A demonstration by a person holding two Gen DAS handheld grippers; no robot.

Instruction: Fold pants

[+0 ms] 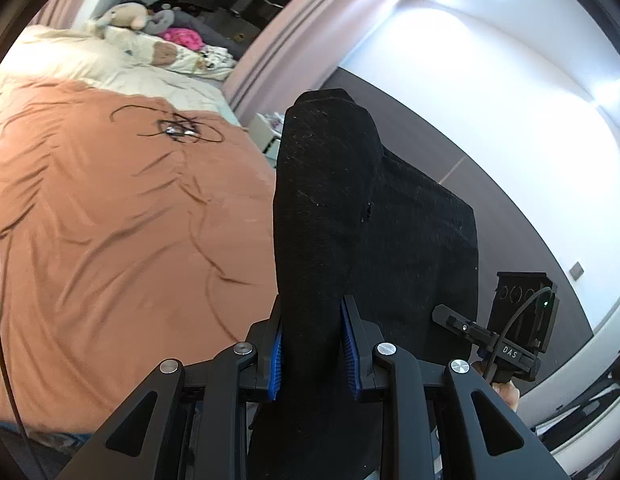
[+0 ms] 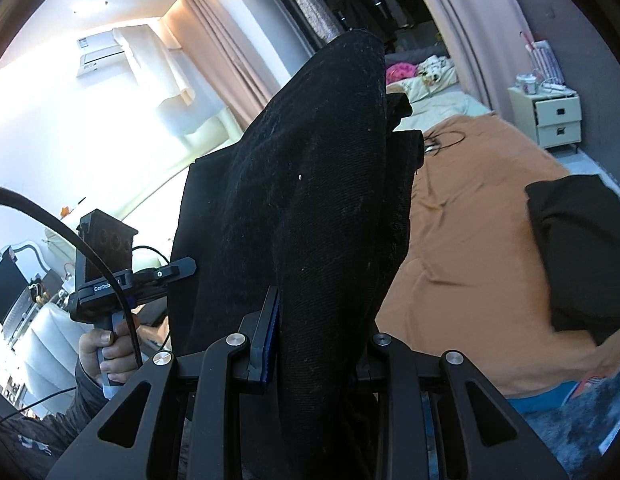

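Two claws hold one pair of black pants [image 1: 330, 220] up off the bed. The left claw [image 1: 312, 320] is clenched on a thick fold of the cloth, which rises straight ahead of its blue-padded fingers [image 1: 348, 344] and spreads off to its right. There, just past the hanging cloth, the other tool shows with its cable and a hand on the handle. The right claw [image 2: 316, 320] grasps the same pants [image 2: 310, 200]; the cloth stands up between its fingers and hides the right-hand one, while the blue pad [image 2: 270, 332] of the left-hand one presses against the fabric. To this claw's left, a hand [image 2: 106, 348] grips the handle of the left tool.

Below and to the left of the left claw lies an orange bedspread [image 1: 110, 220], creased, with a thin black cable [image 1: 170, 130] coiled on it far ahead. Beyond that are cream bedding [image 1: 110, 68], a stuffed toy [image 1: 126, 16] and something pink [image 1: 182, 38]. Pale pink curtains [image 1: 310, 28] hang ahead of the claw, and a white wall with a dark lower band runs to its right.

To the right of the right claw, a second dark garment [image 2: 582, 256] rests on the bedspread [image 2: 470, 220]. Farther ahead on that side stands a cream nightstand [image 2: 556, 116] with two drawers. Up and to the left, an air conditioner [image 2: 102, 54] sits on the wall.
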